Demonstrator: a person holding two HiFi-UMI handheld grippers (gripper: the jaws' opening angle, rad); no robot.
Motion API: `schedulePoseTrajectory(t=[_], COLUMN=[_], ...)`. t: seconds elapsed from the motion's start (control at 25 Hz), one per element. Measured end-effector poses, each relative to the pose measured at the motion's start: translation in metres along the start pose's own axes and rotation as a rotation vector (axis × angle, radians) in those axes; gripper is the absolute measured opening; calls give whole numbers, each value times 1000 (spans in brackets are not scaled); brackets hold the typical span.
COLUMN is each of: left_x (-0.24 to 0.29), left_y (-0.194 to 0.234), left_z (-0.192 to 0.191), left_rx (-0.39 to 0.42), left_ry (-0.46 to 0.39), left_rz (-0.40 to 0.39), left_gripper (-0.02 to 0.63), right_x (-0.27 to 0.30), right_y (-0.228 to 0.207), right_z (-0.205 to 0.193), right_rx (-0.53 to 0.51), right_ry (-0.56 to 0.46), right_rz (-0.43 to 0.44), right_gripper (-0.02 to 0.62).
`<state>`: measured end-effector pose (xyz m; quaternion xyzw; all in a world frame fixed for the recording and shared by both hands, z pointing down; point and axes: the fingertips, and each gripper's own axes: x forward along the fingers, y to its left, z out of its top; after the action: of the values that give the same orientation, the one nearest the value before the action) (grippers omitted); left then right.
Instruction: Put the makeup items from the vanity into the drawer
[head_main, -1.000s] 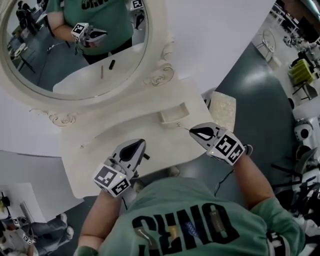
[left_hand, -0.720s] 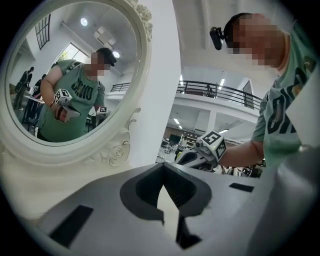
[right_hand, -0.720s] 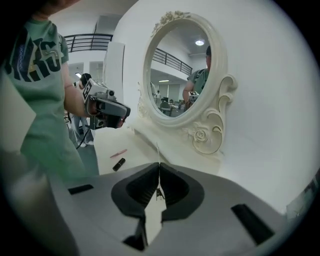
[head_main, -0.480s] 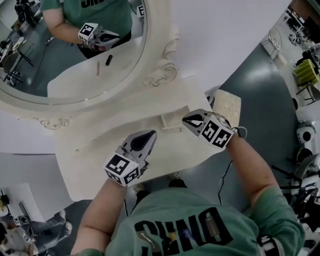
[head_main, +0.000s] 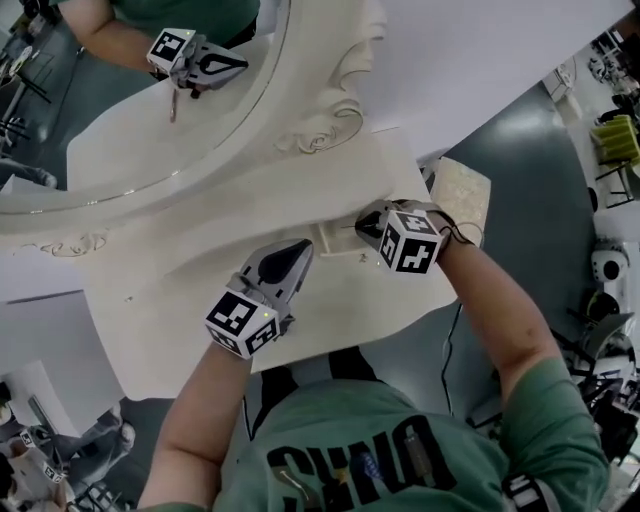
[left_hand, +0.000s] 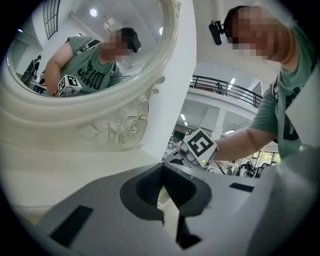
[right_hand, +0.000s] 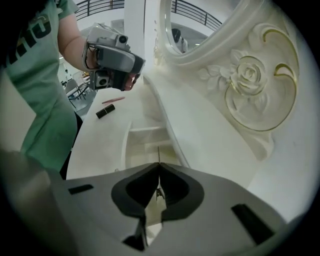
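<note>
My right gripper (head_main: 364, 226) (right_hand: 159, 166) is shut on a thin, needle-like makeup stick (right_hand: 158, 154) and hangs right over the small open drawer (head_main: 334, 238) (right_hand: 145, 141) of the white vanity (head_main: 190, 290). My left gripper (head_main: 298, 250) (left_hand: 161, 167) hovers over the tabletop just left of the drawer, jaws shut with nothing in them. In the right gripper view, a black lipstick tube (right_hand: 105, 112) and a reddish pencil (right_hand: 113, 100) lie on the tabletop under the left gripper. The head view hides both of them.
The oval mirror (head_main: 120, 110) with its carved frame (head_main: 325, 125) rises behind the tabletop and reflects the grippers. A cream cushioned stool (head_main: 462, 200) stands to the right of the vanity on the dark floor. The person stands close against the vanity's front edge.
My right gripper has moved left and up from the vanity's right front edge to the open drawer. The left gripper has shifted slightly towards the drawer.
</note>
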<state>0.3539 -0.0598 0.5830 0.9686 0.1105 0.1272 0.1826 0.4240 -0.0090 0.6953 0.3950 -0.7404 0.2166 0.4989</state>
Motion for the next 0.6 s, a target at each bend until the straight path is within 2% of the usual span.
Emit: schedulePoseTrajectory(t=[0.28, 0.6], left_x=[8, 8], left_y=[2, -2], left_z=[-12, -16], left_rx=[-9, -7], left_ry=[2, 3], left_rz=[-3, -15], left_gripper=[8, 8], right_x=[15, 20], right_y=[6, 7], right_z=[-2, -1], right_rx=[-66, -67], right_ry=[43, 51], right_rz=[6, 3], right_gripper=[20, 21])
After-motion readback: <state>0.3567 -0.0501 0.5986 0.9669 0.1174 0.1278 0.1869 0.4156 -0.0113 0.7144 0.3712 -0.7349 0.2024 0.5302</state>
